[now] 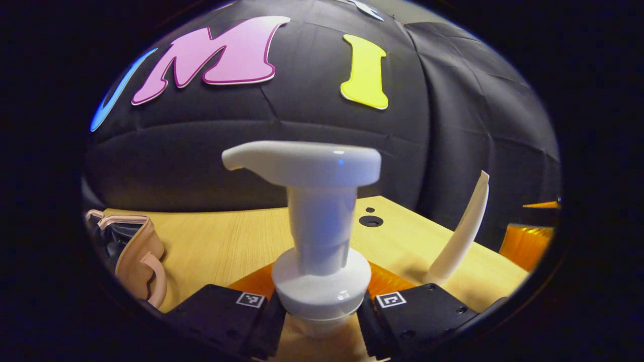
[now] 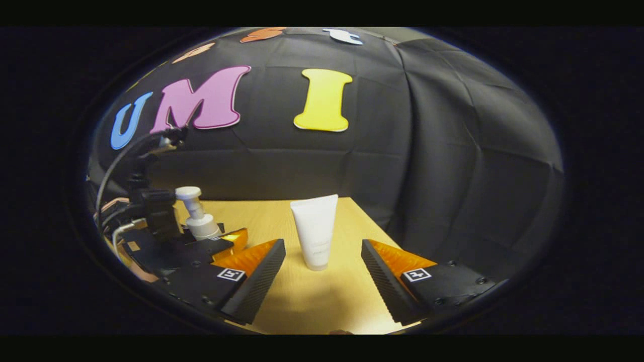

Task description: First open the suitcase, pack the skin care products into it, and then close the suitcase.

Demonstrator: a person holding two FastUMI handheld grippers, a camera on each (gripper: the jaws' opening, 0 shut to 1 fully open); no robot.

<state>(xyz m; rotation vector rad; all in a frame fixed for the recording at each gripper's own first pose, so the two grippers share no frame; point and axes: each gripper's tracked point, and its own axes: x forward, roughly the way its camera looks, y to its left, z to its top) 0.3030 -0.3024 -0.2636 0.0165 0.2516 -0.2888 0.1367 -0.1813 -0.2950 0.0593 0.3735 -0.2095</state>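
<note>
I see the left gripper with its jaws closed against the collar of a white plastic pump bottle, one finger pressing on each side just under the wide round cap. The bottle stands upright between them, its flat pump head turned with the spout to the left in the left gripper view. I take that bottle as my landmark. Beyond it runs the pale wooden table, smooth and light-grained, with a dark round hole and a smaller dot set into it behind the bottle, near the far edge. Left of the bottle, at the table's side, I see the pink suitcase with its curved handle and a dark lining showing. Right of the bottle a white squeeze tube stands on its cap, well apart from it.

In the right gripper view, the right gripper hangs low over the table with its jaws wide apart, holding nothing; the tube stands upright between and just beyond the fingertips, touching neither. The pump bottle sits to the left of it, held in the left gripper, from which cables arch upward. Behind the bottle the booth's creased black cloth wall closes off the table on the back and right
</note>
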